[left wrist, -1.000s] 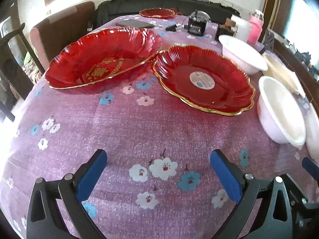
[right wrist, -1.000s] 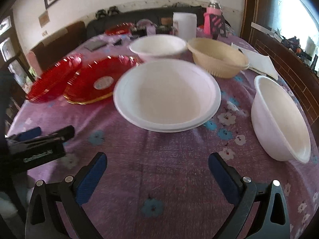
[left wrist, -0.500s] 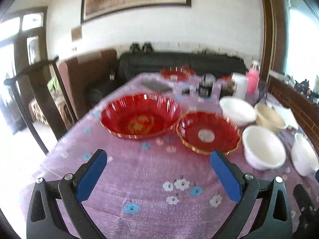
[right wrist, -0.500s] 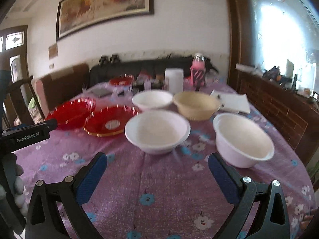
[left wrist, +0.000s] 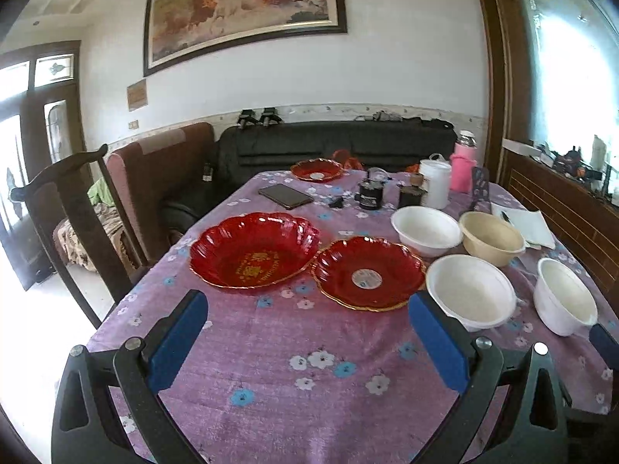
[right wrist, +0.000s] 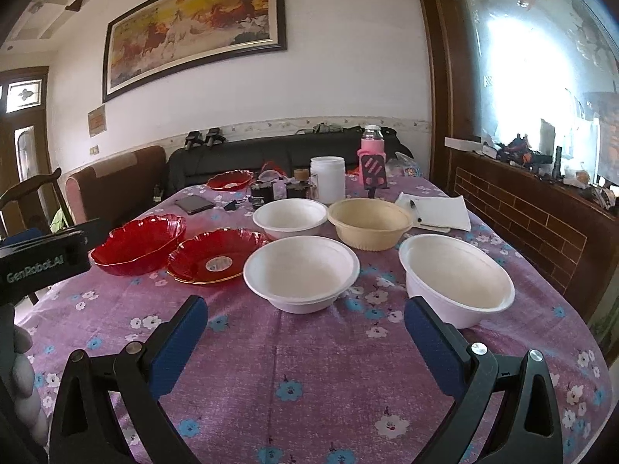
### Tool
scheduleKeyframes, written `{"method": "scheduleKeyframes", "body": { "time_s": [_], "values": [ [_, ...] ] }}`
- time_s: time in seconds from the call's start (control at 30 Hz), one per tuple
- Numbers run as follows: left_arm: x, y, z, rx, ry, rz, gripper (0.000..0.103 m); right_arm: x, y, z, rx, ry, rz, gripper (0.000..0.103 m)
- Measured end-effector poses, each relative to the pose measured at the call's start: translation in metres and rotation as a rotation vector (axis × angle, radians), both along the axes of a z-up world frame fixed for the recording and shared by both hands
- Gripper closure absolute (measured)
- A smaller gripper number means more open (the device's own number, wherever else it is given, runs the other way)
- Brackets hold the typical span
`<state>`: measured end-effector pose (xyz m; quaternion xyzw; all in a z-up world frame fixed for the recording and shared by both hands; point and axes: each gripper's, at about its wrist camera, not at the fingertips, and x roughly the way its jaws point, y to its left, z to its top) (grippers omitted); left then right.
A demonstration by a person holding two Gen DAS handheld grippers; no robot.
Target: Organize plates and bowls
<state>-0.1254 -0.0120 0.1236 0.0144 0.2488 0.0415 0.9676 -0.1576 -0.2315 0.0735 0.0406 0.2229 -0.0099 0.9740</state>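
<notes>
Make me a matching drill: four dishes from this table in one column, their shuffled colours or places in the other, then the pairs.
1. beige ribbed bowl
2. red scalloped plate with round sticker
3. deep red bowl with gold lettering
4. small red dish

A. far end of the table
B. beside the white paper
C. leftmost of the near dishes
D. between a red bowl and a white bowl

Pairs: 1-B, 2-D, 3-C, 4-A

From the near end of the counter my two wrist views look along their fingers toward the far wall, the left one raised over the left side, the right one over the right, both sharing the red plates and white bowls.
</notes>
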Motion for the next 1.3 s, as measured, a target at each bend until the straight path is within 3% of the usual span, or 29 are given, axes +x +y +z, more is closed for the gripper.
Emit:
{"method": "scheduleKeyframes", "body": {
  "time_s": [0.4, 1.3],
  "values": [
    [-0.007, -0.006, 0.002, -0.008, 0.016, -0.047, 0.000, -0.003, -0.010, -0.003, 0.013, 0.020, -0.026, 0.001],
    [-0.009, -0.004, 0.000, -0.024, 0.036, -0.048, 0.000, -0.002, 0.002, -0.012, -0.012, 0.049, -0.009, 0.001]
  ]
}}
